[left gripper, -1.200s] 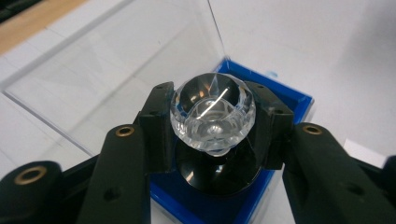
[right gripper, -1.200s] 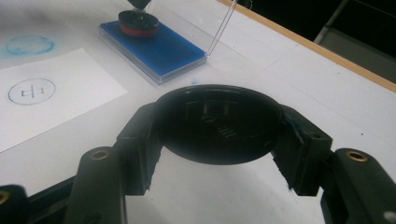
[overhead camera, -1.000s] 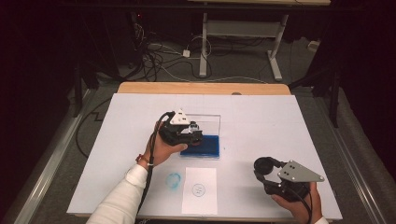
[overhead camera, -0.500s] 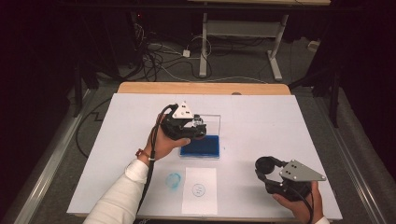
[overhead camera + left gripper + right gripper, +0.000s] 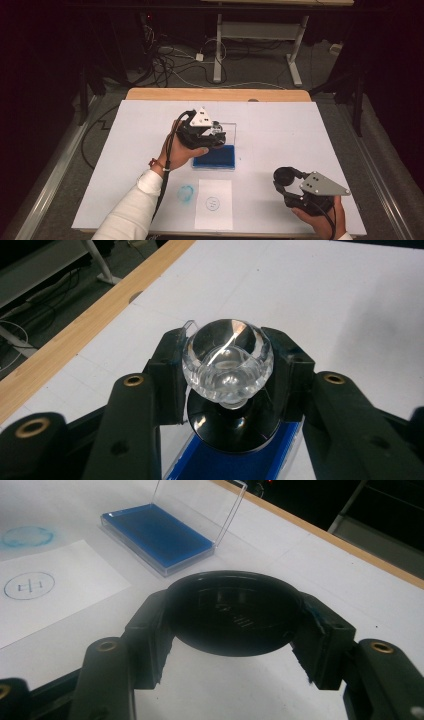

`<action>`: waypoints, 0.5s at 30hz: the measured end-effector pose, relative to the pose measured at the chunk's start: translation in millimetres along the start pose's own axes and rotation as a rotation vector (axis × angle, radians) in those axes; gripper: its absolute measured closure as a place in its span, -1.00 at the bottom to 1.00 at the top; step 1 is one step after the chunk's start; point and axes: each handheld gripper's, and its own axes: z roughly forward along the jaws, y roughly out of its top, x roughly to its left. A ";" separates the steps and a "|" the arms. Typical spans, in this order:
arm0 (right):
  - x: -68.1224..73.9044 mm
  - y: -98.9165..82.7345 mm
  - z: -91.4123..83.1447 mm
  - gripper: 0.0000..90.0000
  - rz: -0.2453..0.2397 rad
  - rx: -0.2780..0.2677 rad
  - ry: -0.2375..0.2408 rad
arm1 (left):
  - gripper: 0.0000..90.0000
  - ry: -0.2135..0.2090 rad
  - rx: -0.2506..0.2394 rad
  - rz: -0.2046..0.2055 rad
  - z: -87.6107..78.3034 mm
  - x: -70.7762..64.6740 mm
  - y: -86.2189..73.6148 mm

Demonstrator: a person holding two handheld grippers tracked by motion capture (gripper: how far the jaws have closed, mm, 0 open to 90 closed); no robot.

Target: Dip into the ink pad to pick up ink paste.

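Clear glass catches the light in the left gripper view: a faceted, knob-shaped stamp (image 5: 228, 365) with a round black base sits between the two black jaws of the left gripper (image 5: 228, 371), which are closed onto its sides and hold it. Below the stamp lies the blue ink pad (image 5: 235, 460), and in this view the black base hangs over the pad's near part; whether it touches the blue surface cannot be told. From the high view the left gripper (image 5: 207, 136) is over the rear left part of the ink pad (image 5: 218, 156), which lies near the middle of the white counter (image 5: 300, 130) with its clear lid (image 5: 229, 131) standing up at the back.

The right gripper (image 5: 287, 181) sits near the front right of the counter, well apart from the pad. In the right gripper view its jaws are shut on a round black cap (image 5: 234, 612), gripped at both sides and held just above the counter surface. Beyond the cap that view shows the ink pad (image 5: 155, 535) with the open lid (image 5: 200, 505), a sheet of white paper (image 5: 60, 595) bearing a round blue stamped mark (image 5: 29, 585), and a smudged blue ring (image 5: 26, 536) on the counter beside the sheet. In the high view the paper (image 5: 214, 202) lies in front of the pad, with the smudge (image 5: 186, 192) just to its left.
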 end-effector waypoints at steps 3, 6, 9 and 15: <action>0.2 -0.3 -0.2 -0.14 -0.001 0.002 -0.004 | 0.21 -0.014 0.010 0.002 7.9 -1.1 -2.3; 0.6 -0.3 0.0 -0.14 -0.006 0.005 -0.005 | 0.21 -0.019 0.030 0.003 17.1 -2.6 -6.5; 1.5 -0.3 0.9 -0.14 -0.012 0.007 0.000 | 0.21 -0.021 0.054 0.004 25.4 -2.6 -10.8; 1.8 -0.7 1.0 -0.14 -0.014 0.010 0.005 | 0.21 -0.031 0.067 -0.011 36.0 -2.7 -17.8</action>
